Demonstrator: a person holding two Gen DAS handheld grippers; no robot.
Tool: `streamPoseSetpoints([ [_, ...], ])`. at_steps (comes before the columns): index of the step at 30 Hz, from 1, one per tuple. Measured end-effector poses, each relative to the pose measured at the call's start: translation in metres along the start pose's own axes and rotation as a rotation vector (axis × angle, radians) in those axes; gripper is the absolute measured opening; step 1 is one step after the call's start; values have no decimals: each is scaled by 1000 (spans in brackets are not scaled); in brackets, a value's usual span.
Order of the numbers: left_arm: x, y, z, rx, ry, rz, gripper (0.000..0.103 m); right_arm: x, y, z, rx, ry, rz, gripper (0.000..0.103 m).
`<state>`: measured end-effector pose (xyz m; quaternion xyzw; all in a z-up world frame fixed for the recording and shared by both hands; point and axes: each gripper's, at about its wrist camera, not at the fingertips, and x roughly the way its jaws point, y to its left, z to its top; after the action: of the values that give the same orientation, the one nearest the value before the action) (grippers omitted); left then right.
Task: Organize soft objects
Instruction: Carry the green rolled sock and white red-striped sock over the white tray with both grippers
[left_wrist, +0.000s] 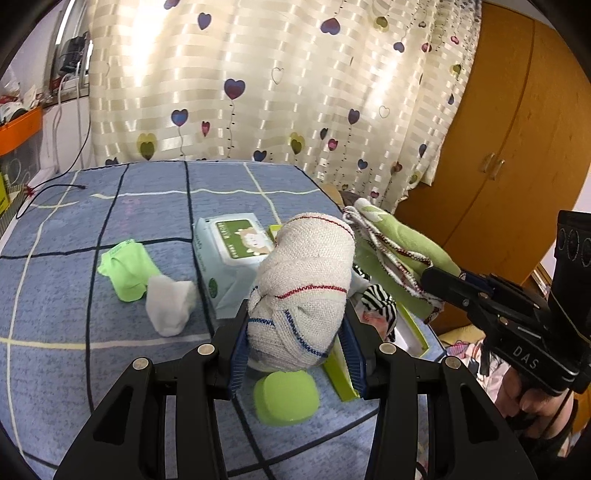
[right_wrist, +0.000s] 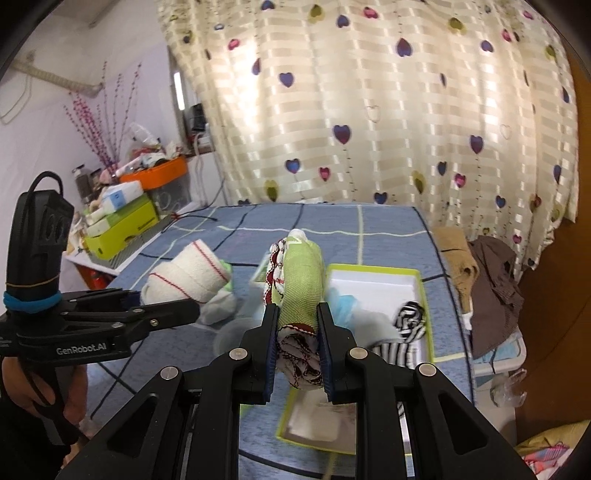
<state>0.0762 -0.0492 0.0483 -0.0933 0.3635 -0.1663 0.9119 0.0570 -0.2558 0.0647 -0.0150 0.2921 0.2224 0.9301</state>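
Left gripper (left_wrist: 297, 345): jaws pinching a rolled white cloth bundle (left_wrist: 304, 288) with red and blue stripes, held raised above the blue checked bedspread (left_wrist: 74, 295). Right gripper (right_wrist: 297, 354): jaws pressed onto a rolled green cloth (right_wrist: 301, 284) with red-and-white trim, held up over the green-rimmed box (right_wrist: 421, 280). Box contents: a black-and-white striped item (right_wrist: 408, 319) at the right side; a pale blue piece (right_wrist: 343, 304) just beside the green roll, whether inside or on the rim cannot be told through the blur. On the bedspread, left wrist view: a small green sock (left_wrist: 125, 269), a white sock (left_wrist: 170, 304) touching it, a pack of wet wipes (left_wrist: 231, 258) behind the white bundle, and a green rounded lid-like object (left_wrist: 286, 398) below the left gripper. Background: heart-print curtain (left_wrist: 258, 81), wooden wardrobe (left_wrist: 517, 147), brown garments (right_wrist: 491, 273) at the bed's right edge.
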Motion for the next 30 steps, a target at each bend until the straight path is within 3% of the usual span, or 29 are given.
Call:
streamPoseSetpoints([
  [16,36,-18,16,26,36,-10,46,22,-51,4,45,25,-73,19],
  [30,64,-14,33,32,65,9,46,98,-88,15,19,134,-133,19],
])
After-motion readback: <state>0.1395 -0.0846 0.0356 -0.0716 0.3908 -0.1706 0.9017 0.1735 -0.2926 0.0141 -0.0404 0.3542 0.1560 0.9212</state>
